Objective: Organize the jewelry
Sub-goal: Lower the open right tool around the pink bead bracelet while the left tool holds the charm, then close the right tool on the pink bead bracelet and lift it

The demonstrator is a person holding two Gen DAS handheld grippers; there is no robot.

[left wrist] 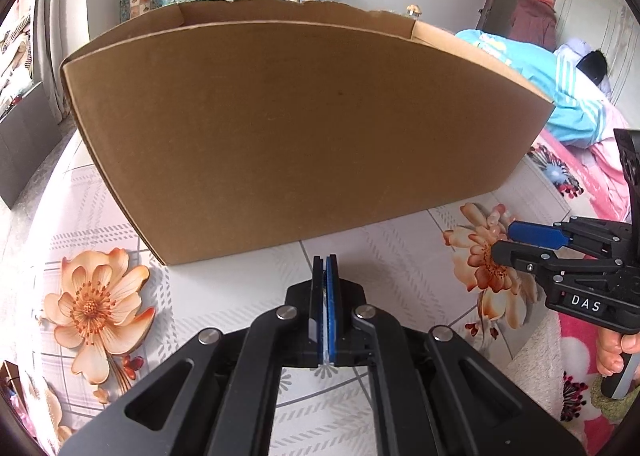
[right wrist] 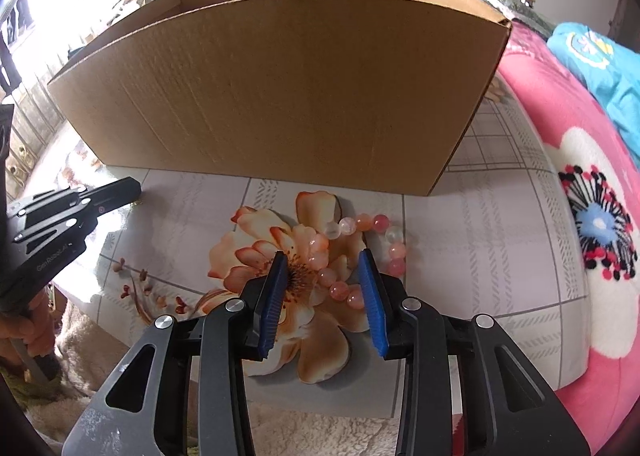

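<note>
A bracelet of pink and clear beads (right wrist: pixel 360 248) lies on the flowered tabletop in front of a big open cardboard box (right wrist: pixel 280 96). My right gripper (right wrist: pixel 325 266) is open, low over the table, with its blue pads on either side of the near part of the bracelet. My left gripper (left wrist: pixel 325 268) is shut, with a thin pale thing pinched between its pads that I cannot identify; it points at the box's front wall (left wrist: pixel 304 128). The right gripper also shows at the right in the left wrist view (left wrist: pixel 508 238), and the left gripper at the left in the right wrist view (right wrist: pixel 132 188).
The table (right wrist: pixel 480 248) has a white cover printed with orange flowers. A pink flowered blanket (right wrist: pixel 580 216) and blue cloth (left wrist: pixel 560 96) lie to the right. A fluffy cream cloth (right wrist: pixel 320 432) lies at the near edge. A person (left wrist: pixel 536 20) stands by a far doorway.
</note>
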